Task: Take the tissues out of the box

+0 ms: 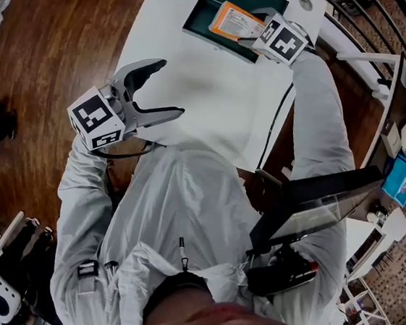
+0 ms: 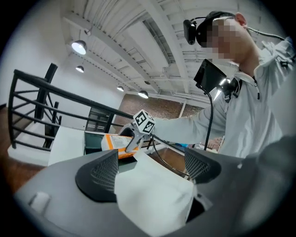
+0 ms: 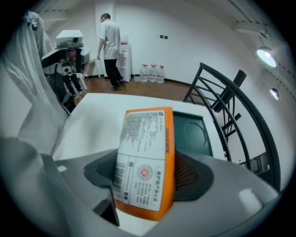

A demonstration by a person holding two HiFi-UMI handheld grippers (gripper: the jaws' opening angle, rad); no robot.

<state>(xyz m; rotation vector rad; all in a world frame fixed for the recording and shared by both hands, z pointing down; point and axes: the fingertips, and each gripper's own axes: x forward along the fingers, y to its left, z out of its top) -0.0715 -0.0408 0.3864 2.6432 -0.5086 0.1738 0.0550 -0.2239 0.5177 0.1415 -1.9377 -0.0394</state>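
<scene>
An orange tissue pack [image 1: 234,19] with a printed white label [image 3: 141,162] stands between the pads of my right gripper [image 1: 248,34], which is shut on it. The pack is held over a dark green box [image 1: 205,13] at the far end of the white table [image 1: 197,85]. My left gripper [image 1: 169,87] is raised near the table's near edge, away from the box, with its jaws wide open. A white tissue [image 2: 152,194] lies loosely between them. The left gripper view also shows the pack [image 2: 115,143] and the right gripper [image 2: 132,141] in the distance.
A black railing [image 1: 372,24] runs behind the table. Wooden floor [image 1: 56,47] lies to the left. A dark screen [image 1: 315,200] hangs at my chest. Further back, a person [image 3: 110,46] stands near water bottles [image 3: 151,73].
</scene>
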